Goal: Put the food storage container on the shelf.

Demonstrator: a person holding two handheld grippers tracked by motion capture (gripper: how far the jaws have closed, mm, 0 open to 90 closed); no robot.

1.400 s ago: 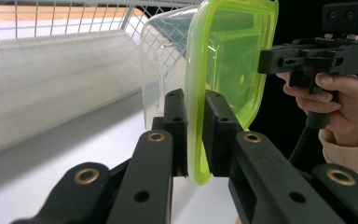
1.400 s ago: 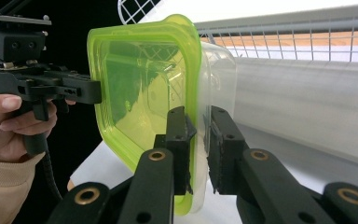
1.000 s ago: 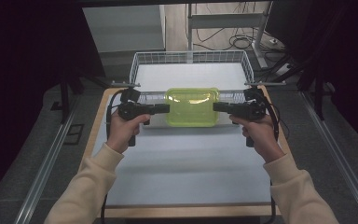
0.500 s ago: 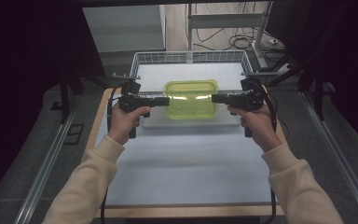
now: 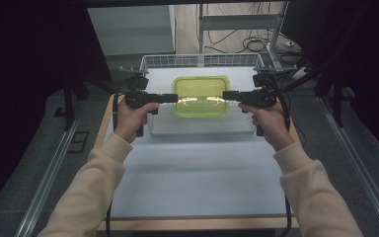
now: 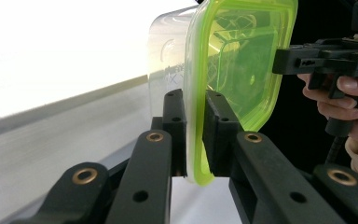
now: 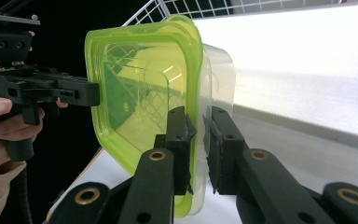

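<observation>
Since the earlier pictures, the green-lidded container (image 5: 200,96) has been carried farther from the person and is now seen held over the wire basket (image 5: 153,61) at the far end of the table (image 5: 192,182), with both grippers advanced alongside it. On the left, the left gripper (image 5: 175,98) is closed on the container's left rim; in the left gripper view its jaws are seen pinching the lid edge and the clear wall (image 6: 165,60) beneath it. In the middle, the container appears to be suspended level between the two tools, lid uppermost. On the right, the right gripper (image 5: 225,95) is clamped on the opposite rim, a hold confirmed in the right gripper view. The likeliest failure is judged to be a slip: only a thin lip is held on each side, so if the hands were drawn apart or twisted unevenly, the lid could be peeled off or the container dropped askew onto the basket's rim.
</observation>
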